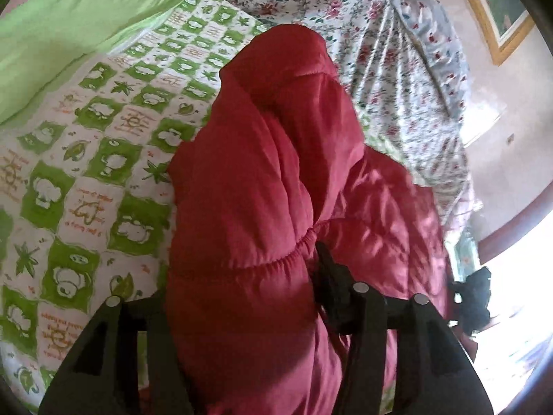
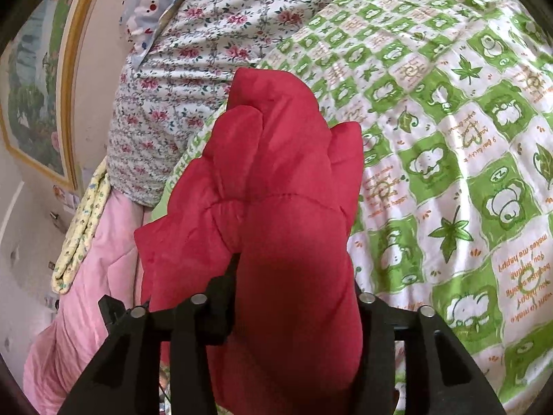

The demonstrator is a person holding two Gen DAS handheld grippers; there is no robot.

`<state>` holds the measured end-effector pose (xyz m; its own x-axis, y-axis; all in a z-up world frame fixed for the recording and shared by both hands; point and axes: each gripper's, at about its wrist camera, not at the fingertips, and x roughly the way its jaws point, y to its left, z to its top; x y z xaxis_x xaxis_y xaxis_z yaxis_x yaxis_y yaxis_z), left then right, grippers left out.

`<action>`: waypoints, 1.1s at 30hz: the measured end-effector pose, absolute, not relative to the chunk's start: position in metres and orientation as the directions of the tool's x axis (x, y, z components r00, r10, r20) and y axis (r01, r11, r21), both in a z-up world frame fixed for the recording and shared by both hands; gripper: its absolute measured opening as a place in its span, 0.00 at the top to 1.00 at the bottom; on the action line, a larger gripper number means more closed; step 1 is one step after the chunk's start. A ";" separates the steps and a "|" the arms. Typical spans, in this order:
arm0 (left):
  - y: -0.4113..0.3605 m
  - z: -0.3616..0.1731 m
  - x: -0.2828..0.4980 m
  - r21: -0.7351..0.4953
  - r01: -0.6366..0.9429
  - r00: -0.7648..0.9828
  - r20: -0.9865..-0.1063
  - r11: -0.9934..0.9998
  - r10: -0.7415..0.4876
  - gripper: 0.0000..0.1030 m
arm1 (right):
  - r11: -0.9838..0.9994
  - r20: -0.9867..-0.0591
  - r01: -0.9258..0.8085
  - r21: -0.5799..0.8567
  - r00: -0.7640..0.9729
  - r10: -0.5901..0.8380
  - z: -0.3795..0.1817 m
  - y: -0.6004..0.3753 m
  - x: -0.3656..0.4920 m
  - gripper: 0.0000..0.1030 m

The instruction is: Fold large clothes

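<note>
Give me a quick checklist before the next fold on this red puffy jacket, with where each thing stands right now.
1. Red jacket between the left gripper fingers: ok.
2. Jacket between the right gripper fingers: ok.
3. Pads pressing firmly on the fabric, either side: cannot tell.
4. Green patterned bedspread bare beside the jacket for laying it down: ok.
5. Jacket lying flat and smooth: not ok, it is bunched up.
6. Floral bedding clear of the jacket: cannot tell.

the bed (image 2: 449,159) wears a green-and-white checked cover, with a red padded jacket (image 1: 276,173) and floral bedding (image 2: 214,34) lying on it.
</note>
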<state>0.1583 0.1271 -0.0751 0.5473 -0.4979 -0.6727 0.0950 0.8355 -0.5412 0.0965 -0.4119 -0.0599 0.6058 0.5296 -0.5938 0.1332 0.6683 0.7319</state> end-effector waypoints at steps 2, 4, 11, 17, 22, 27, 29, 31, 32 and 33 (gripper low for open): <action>0.127 -0.077 0.160 -0.531 0.080 0.554 -0.679 0.843 -0.481 0.45 | 0.664 -0.595 0.146 0.733 0.611 0.522 -0.064 -0.414 0.101 0.46; 0.126 -0.078 0.160 -0.514 0.068 0.565 -0.687 0.855 -0.457 0.41 | 0.655 -0.592 0.158 0.739 0.616 0.519 -0.069 -0.417 0.105 0.43; 0.110 -0.071 0.152 -0.342 -0.012 0.638 -0.726 0.940 -0.256 0.23 | 0.671 -0.599 0.163 0.723 0.631 0.493 -0.070 -0.416 0.102 0.39; 0.114 -0.066 0.140 -0.341 -0.088 0.651 -0.731 0.936 -0.205 0.21 | 0.692 -0.612 0.168 0.702 0.641 0.464 -0.067 -0.416 0.102 0.33; 0.119 -0.052 0.124 -0.315 -0.120 0.665 -0.730 0.941 -0.160 0.21 | 0.718 -0.631 0.179 0.672 0.647 0.428 -0.063 -0.414 0.100 0.26; 0.119 -0.033 0.104 -0.279 -0.117 0.686 -0.716 0.953 -0.125 0.21 | 0.725 -0.632 0.195 0.661 0.666 0.397 -0.058 -0.416 0.095 0.22; 0.117 -0.026 0.097 -0.276 -0.108 0.696 -0.707 0.955 -0.125 0.21 | 0.719 -0.628 0.211 0.663 0.679 0.380 -0.057 -0.420 0.092 0.22; 0.113 -0.020 0.090 -0.267 -0.092 0.703 -0.700 0.959 -0.127 0.21 | 0.724 -0.636 0.245 0.644 0.697 0.330 -0.052 -0.425 0.086 0.20; 0.110 -0.017 0.087 -0.266 -0.081 0.706 -0.696 0.961 -0.133 0.21 | 0.717 -0.626 0.248 0.652 0.709 0.325 -0.051 -0.428 0.083 0.20; 0.107 -0.015 0.085 -0.265 -0.070 0.708 -0.692 0.962 -0.139 0.21 | 0.710 -0.617 0.249 0.659 0.719 0.320 -0.050 -0.430 0.080 0.20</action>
<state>0.0851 0.1070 -0.0149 0.7082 -0.1390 -0.6922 -0.0699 0.9618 -0.2647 0.0803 -0.4304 -0.0495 0.7191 0.3201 -0.6168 0.2487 0.7103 0.6585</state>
